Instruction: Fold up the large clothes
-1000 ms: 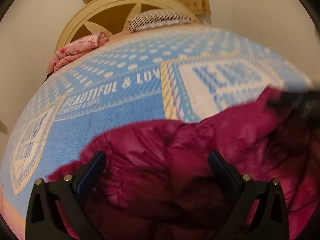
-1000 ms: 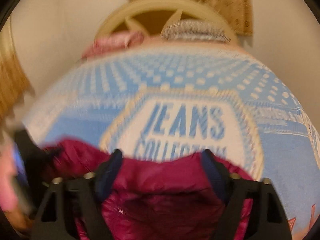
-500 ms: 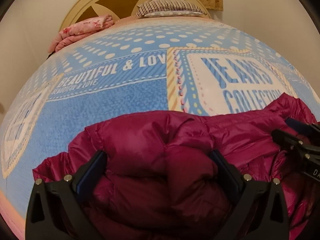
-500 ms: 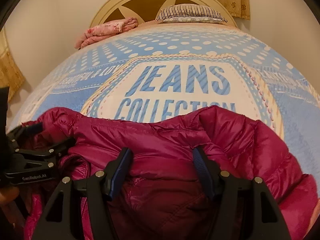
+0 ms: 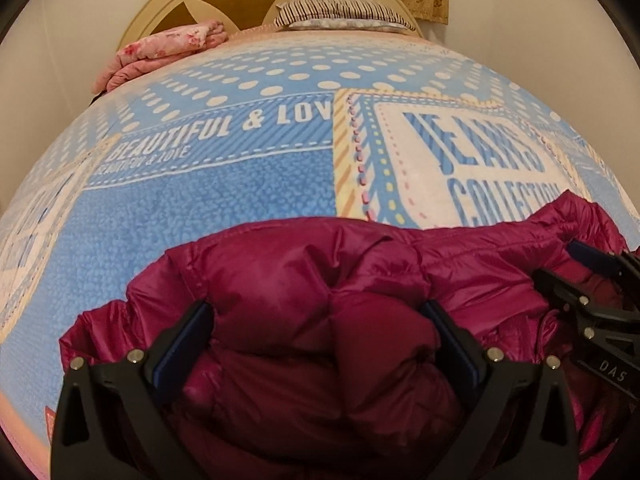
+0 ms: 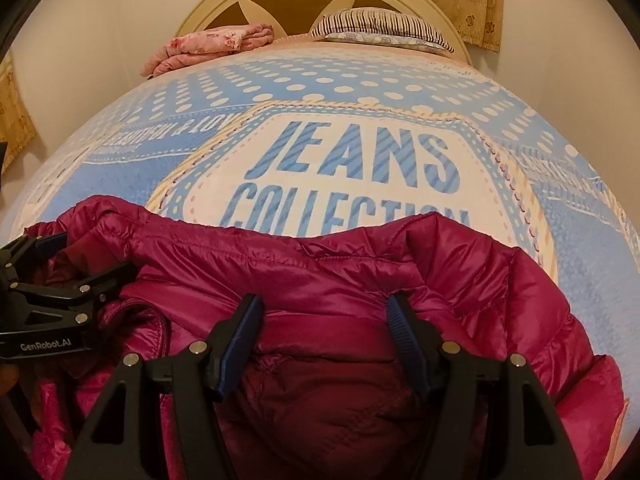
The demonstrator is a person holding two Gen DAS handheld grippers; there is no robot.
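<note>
A magenta puffer jacket (image 5: 304, 280) is lying bunched on the near part of a bed (image 5: 200, 208) that is wearing a blue and cream cover printed with "JEANS COLLECTION". The left tool (image 5: 320, 344) is clenching a thick padded roll of the jacket: both blue pads are pressing into the fabric, which is bulging up between the two fingers and spilling below them. The right tool (image 6: 324, 340) is gripping another fold of the same jacket (image 6: 360, 264), its pads sinking into the shiny cloth on either side of a narrower bundle. Each tool is showing at the edge of the other's view: the right one at the right margin of the left wrist view, the left one at the left margin of the right wrist view, so the two are sitting side by side along the jacket's near edge. Both are pointing steeply downward toward the bed. At the far end, a folded pink blanket (image 5: 160, 52) and a striped pillow (image 5: 340, 12) are resting against a cream headboard (image 5: 172, 0).
</note>
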